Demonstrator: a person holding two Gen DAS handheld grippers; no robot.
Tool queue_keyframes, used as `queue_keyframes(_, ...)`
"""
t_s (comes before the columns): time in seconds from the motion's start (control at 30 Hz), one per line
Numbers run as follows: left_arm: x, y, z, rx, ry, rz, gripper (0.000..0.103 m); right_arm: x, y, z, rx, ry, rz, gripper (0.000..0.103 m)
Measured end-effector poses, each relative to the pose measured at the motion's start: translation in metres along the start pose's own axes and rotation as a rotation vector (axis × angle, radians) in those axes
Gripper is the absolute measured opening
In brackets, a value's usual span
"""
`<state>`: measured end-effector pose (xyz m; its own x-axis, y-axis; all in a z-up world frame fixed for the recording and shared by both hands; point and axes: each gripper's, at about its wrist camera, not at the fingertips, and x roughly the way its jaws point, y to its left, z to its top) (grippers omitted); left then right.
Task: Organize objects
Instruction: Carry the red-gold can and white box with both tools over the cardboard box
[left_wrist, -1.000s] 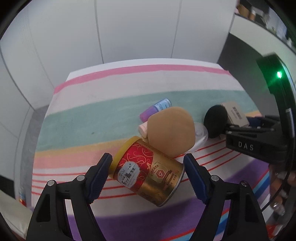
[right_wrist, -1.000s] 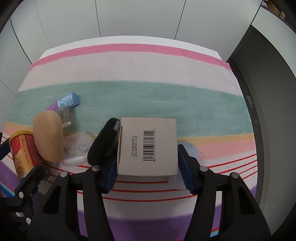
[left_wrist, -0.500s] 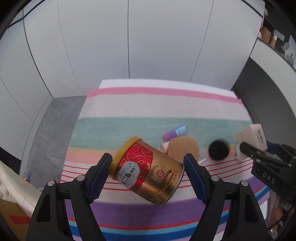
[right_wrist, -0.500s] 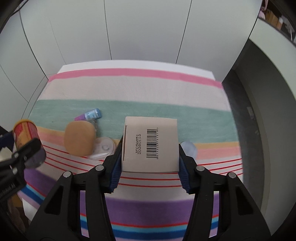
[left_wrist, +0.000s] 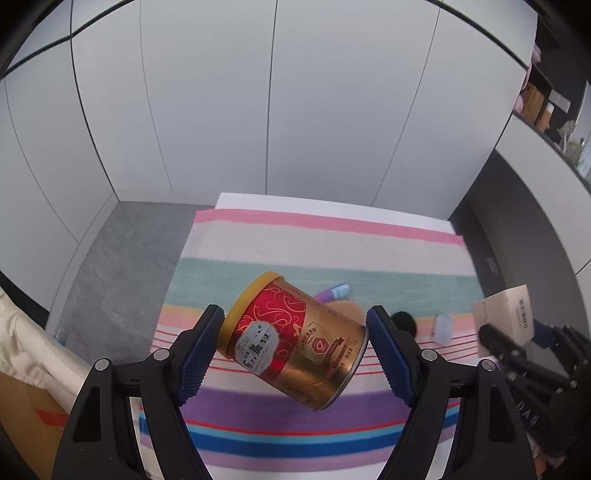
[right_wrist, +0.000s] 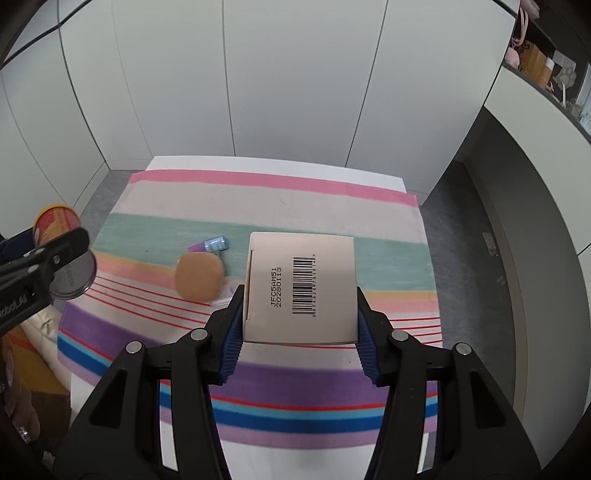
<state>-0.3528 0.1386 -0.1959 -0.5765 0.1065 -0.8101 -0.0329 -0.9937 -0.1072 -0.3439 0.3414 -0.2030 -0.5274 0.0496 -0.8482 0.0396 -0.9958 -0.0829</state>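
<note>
My left gripper (left_wrist: 295, 345) is shut on a red and gold tin can (left_wrist: 295, 339) with a yellow lid, held tilted high above the striped cloth (left_wrist: 325, 247). My right gripper (right_wrist: 299, 328) is shut on a beige cardboard box (right_wrist: 301, 288) with a barcode, also held high above the cloth (right_wrist: 258, 206). The box also shows at the right of the left wrist view (left_wrist: 506, 314). The can shows at the left of the right wrist view (right_wrist: 59, 225).
On the cloth lie a tan round puff (right_wrist: 199, 275), a purple and blue tube (right_wrist: 212, 244), a black round puff (left_wrist: 404, 321) and a pale blue item (left_wrist: 442, 328). Grey floor (left_wrist: 122, 266) lies left of the table. White wall panels stand behind.
Both grippers have risen well above the table with the can and the box in them. The things left on the cloth look smaller and farther.
</note>
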Motion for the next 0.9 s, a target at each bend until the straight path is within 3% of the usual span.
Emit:
queue_keyframes(0.2, -0.026, -0.011, -0.009, 0.052, -0.014, 0.039, 0.080, -0.028, 0.000, -0.004, -0.014, -0.020, 0.017, 0.054)
queue_keyframes(0.33, -0.048, -0.007, -0.017, 0.032, -0.005, 0.041, 0.080, -0.046, -0.005, -0.012, -0.009, -0.014, 0.001, 0.054)
queue_keyframes(0.43, -0.070, -0.007, -0.024, 0.043, -0.007, 0.033, 0.080, -0.064, -0.013, -0.027, 0.025, -0.005, 0.012, 0.054)
queue_keyframes(0.6, -0.126, -0.003, -0.049, 0.085, -0.040, 0.058, 0.080, -0.099, -0.018, -0.058, 0.041, -0.016, -0.050, 0.054)
queue_keyframes(0.9, -0.205, 0.016, -0.104, 0.106, -0.084, 0.090, 0.080, -0.173, -0.008, -0.110, 0.027, -0.043, -0.003, 0.054)
